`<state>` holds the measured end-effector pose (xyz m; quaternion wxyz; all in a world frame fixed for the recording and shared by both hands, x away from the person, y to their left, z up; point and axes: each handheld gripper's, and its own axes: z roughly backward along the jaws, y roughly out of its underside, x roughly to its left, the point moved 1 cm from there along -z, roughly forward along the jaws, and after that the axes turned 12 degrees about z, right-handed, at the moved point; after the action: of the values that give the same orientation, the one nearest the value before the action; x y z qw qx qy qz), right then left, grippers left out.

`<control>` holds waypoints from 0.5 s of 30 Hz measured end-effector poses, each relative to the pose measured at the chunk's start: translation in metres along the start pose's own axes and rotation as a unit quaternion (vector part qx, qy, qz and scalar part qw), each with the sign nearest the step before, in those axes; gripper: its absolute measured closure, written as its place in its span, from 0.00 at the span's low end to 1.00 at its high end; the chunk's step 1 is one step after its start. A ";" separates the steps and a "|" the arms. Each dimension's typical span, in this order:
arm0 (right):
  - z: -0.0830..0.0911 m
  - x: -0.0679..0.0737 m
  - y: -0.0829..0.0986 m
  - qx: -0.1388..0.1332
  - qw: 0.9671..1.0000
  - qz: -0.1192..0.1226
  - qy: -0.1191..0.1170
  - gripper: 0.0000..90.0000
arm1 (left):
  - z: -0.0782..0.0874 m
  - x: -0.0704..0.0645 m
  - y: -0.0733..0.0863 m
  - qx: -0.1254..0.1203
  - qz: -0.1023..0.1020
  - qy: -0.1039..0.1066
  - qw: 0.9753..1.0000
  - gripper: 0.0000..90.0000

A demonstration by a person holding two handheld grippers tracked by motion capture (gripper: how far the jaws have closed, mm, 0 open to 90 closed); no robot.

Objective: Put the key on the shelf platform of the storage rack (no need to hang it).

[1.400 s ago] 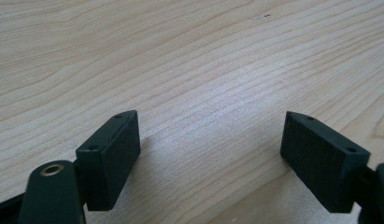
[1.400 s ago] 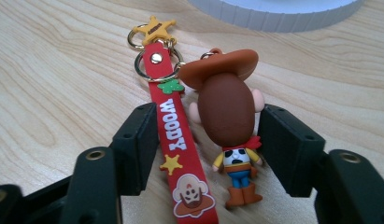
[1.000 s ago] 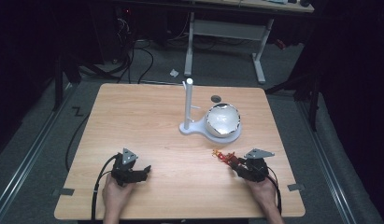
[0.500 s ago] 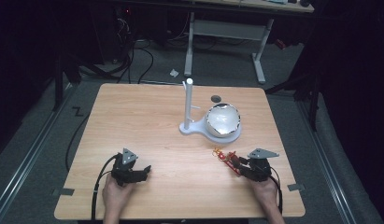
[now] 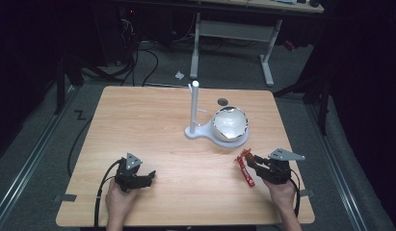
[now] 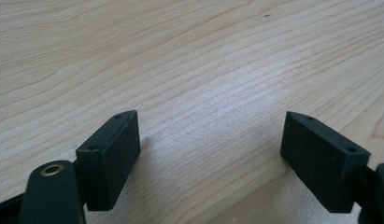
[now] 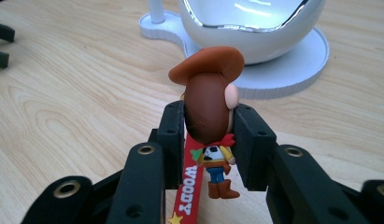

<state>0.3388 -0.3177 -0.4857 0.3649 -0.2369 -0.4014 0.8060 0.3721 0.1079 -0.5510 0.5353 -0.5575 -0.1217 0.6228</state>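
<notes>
So over on the left side of the wooden table [image 5: 152,125] the left gripper [image 5: 143,177] sits low near the front edge, held by the person's left hand [image 5: 119,201], cable [image 5: 100,197] trailing back off the table edge; in the left gripper view its two black jaws are spread wide apart with just bare wood grain between them, nothing held. Moving toward the middle, there's a white stand [image 5: 200,130] with a thin upright pole [image 5: 195,107], and right beside the pole on the same base sits a shiny white bowl-shaped thing [image 5: 230,123]; a small dark round spot [image 5: 223,101] lies on the table just behind it. Then on the right, the right gripper [image 5: 250,162] is near the front edge in the person's right hand [image 5: 281,192], and its jaws are clamped on a little cowboy figure keychain [image 7: 209,109] by the head, brown hat on top; a red strap [image 7: 187,186] reading WOODY hangs down from it between the jaws. From the high view the figure and strap sit just in front of the white base, near it but not touching.
</notes>
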 end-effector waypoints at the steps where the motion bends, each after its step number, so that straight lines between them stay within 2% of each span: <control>1: 0.000 0.000 0.000 0.000 1.000 0.000 0.000 0.74 | 0.000 0.000 0.000 -0.001 0.001 0.000 1.000 0.22; 5: 0.005 -0.004 -0.005 -0.007 1.000 -0.008 -0.007 0.74 | 0.000 0.000 0.000 0.000 0.000 0.000 1.000 0.22; 15: 0.026 -0.010 -0.020 -0.031 0.999 -0.008 -0.013 0.74 | 0.000 0.000 0.000 -0.001 0.001 0.001 1.000 0.22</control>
<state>0.3358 -0.3298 -0.4541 0.3584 -0.2346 -0.4327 0.7933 0.3721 0.1078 -0.5510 0.5341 -0.5585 -0.1214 0.6229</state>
